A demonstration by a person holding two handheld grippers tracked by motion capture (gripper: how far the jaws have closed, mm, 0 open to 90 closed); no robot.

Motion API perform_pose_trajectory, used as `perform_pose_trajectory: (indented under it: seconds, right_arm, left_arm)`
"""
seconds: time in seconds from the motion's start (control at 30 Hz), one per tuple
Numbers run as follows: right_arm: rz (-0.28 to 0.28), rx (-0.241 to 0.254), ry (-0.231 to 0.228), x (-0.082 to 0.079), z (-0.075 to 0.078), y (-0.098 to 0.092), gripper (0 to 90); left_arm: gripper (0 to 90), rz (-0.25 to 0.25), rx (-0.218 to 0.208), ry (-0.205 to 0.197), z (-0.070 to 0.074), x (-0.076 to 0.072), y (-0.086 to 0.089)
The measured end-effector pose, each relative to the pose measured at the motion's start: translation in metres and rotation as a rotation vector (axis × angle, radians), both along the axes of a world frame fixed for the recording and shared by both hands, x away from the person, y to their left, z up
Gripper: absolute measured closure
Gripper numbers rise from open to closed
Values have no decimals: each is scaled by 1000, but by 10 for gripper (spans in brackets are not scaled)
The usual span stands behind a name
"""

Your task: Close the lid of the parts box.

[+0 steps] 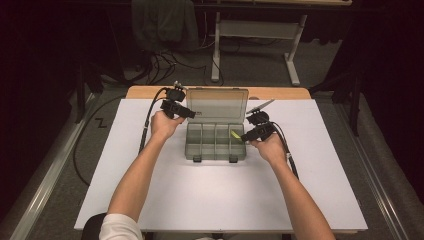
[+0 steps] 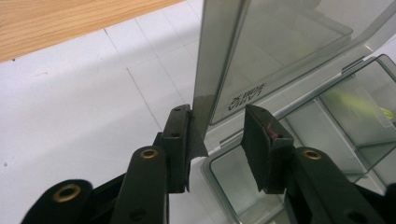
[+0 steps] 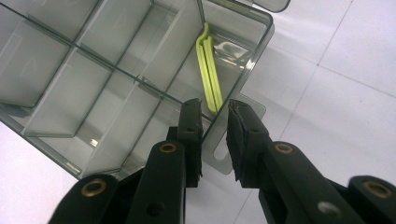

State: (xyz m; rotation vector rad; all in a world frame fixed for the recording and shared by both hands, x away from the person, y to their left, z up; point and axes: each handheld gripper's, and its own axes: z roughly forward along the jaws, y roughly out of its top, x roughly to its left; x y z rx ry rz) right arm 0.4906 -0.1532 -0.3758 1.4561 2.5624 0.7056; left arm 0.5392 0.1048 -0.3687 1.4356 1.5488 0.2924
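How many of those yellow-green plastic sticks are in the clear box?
1, as far as I can see. The yellow-green stick lies in a compartment at the box's right end, just ahead of the right gripper. Glare on the clear plastic could hide others.

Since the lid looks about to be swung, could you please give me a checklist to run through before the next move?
1. Smoky transparent plastic organiser box flat on the white table: ok.
2. Hinged transparent lid raised: ok.
3. Left gripper astride the lid edge: ok; one pad touches it, the other stands off, so no firm grip yet: not ok.
4. Right gripper astride the box's side wall: ok; whether it clamps: cannot tell.
5. Yellow-green plastic strip inside its end compartment: ok; whether it clears the closing lid: cannot tell.
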Motion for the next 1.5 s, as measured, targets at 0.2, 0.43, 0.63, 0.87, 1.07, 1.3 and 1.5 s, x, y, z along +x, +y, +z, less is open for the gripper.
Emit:
perform_pose_trajectory:
  seconds: [0.2,0.43,0.63,0.87,1.07,1.3,1.5]
  right_arm:
    - [0,-3,-3,0,0,0,780]
    - [0,-2,-5,0,0,0,780]
    - [1,-4,-4,0,0,0,780]
    - [1,-5,-6,0,0,1,780]
    - [-1,-8,-12,-1,0,1,781]
    - [-2,-11,-16,-2,0,2,782]
    - [2,-11,-22,-2,0,1,782]
  left_arm:
    - [646,-6,0,-4,1,-3,1]
    - [653,-15,-6,-5,4,-4,2]
    - [656,-7,-22,2,7,-5,4]
    - [658,2,-48,-11,16,-9,6]
    - [659,13,-68,-25,22,-12,7]
    - [662,11,-74,-50,30,-17,7]
    - [662,6,-70,-66,35,-21,7]
